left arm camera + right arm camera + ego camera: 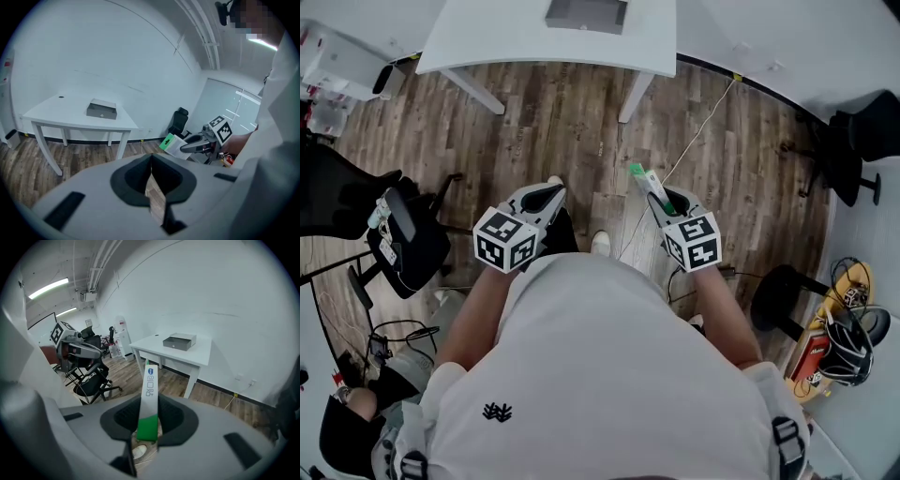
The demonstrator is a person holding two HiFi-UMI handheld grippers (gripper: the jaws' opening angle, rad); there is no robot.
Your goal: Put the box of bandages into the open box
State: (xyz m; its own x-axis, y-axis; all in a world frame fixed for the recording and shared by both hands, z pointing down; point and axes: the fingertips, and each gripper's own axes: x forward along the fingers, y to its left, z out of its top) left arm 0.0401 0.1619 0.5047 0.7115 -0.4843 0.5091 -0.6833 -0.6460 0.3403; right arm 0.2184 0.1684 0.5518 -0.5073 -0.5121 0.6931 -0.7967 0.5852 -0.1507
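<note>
A slim white and green box of bandages (pixel 150 380) sticks out forward from my right gripper (pixel 150 403), which is shut on its green end. The head view has that gripper (pixel 661 200) at waist height over the wood floor, with the bandage box (pixel 647 181) pointing towards the table. A grey open box (pixel 587 14) sits on the white table (pixel 487 42) ahead, well beyond both grippers; the grey box (pixel 179 341) also appears in the right gripper view. My left gripper (pixel 151 159) is shut and holds nothing, level with the right one (pixel 546 199).
A black office chair (pixel 403 234) stands close on the left. Another chair (pixel 862 141), a black stool (pixel 783 295) and a helmet (pixel 848 342) are at the right. A thin cable (pixel 698 127) runs across the floor towards the table leg (pixel 635 94).
</note>
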